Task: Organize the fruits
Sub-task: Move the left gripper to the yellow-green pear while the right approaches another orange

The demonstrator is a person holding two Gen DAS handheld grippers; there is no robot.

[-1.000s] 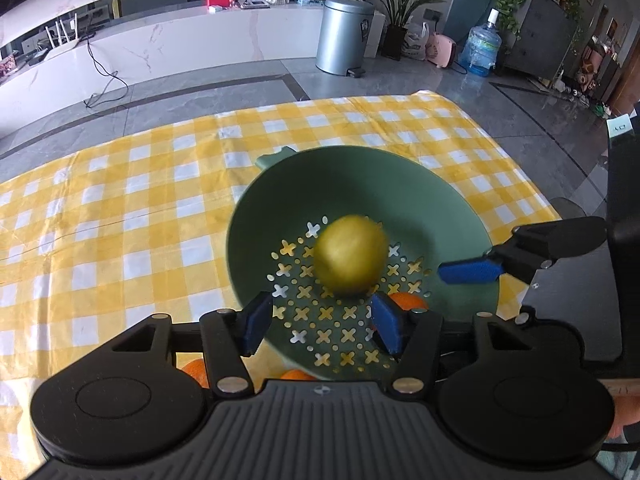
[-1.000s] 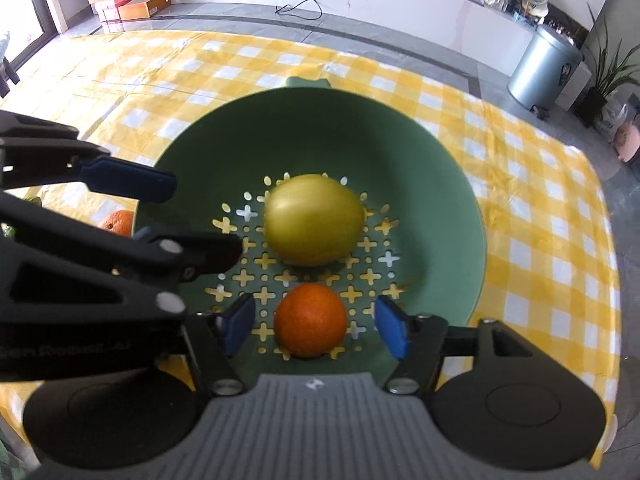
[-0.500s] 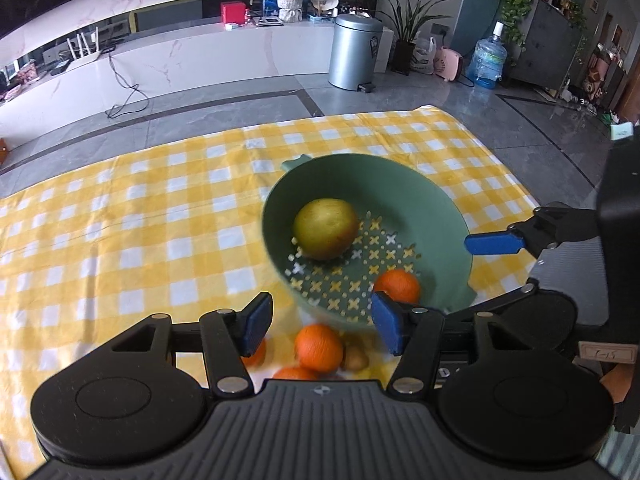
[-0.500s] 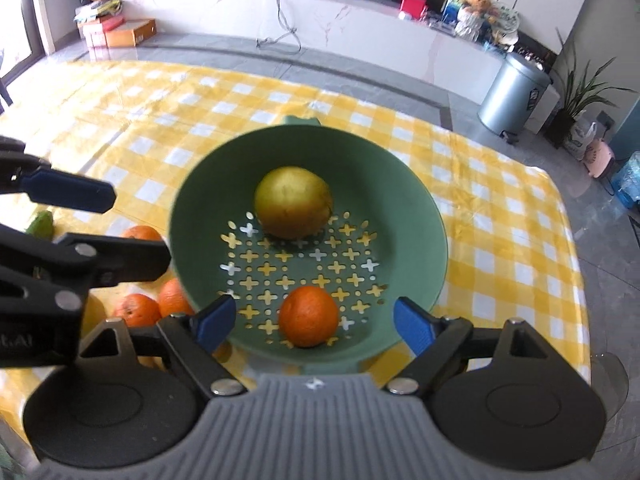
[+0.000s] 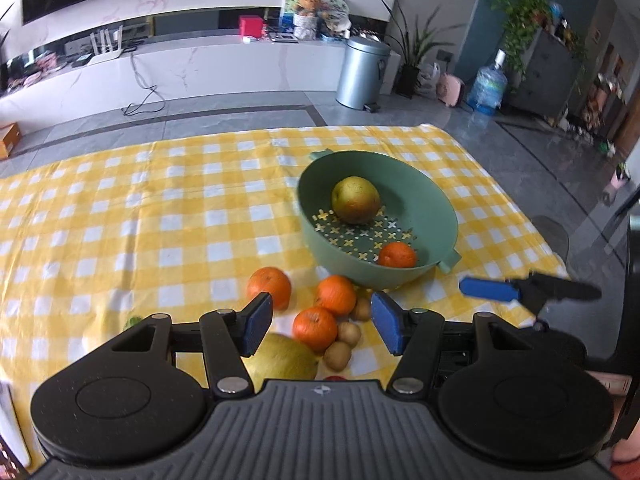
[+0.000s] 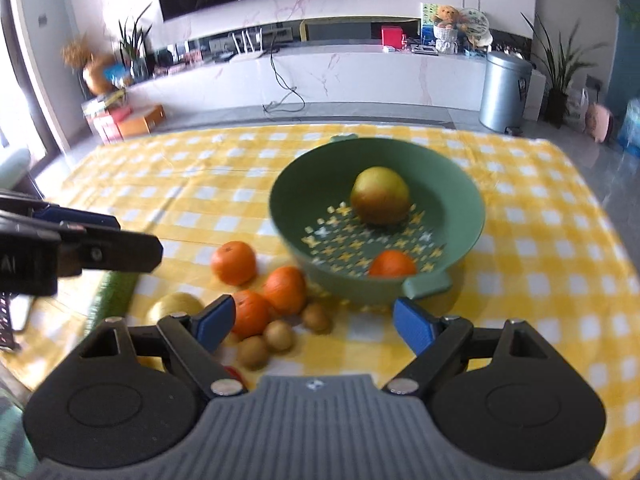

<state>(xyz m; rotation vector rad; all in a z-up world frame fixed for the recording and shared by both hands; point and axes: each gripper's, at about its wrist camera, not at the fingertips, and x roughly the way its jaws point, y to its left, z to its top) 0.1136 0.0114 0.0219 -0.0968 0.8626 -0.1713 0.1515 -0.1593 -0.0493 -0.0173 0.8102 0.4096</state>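
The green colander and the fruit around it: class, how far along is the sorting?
Done: the green colander holds a pear and one orange. In hand: nothing; the left tool and right tool are open and empty. Left: three oranges, three kiwis and a yellow fruit lie on the checked cloth.

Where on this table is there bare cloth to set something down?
Free: the checked tablecloth left of the green colander, and beyond it. Crowded: the near edge, where oranges, kiwis and a yellow fruit cluster.
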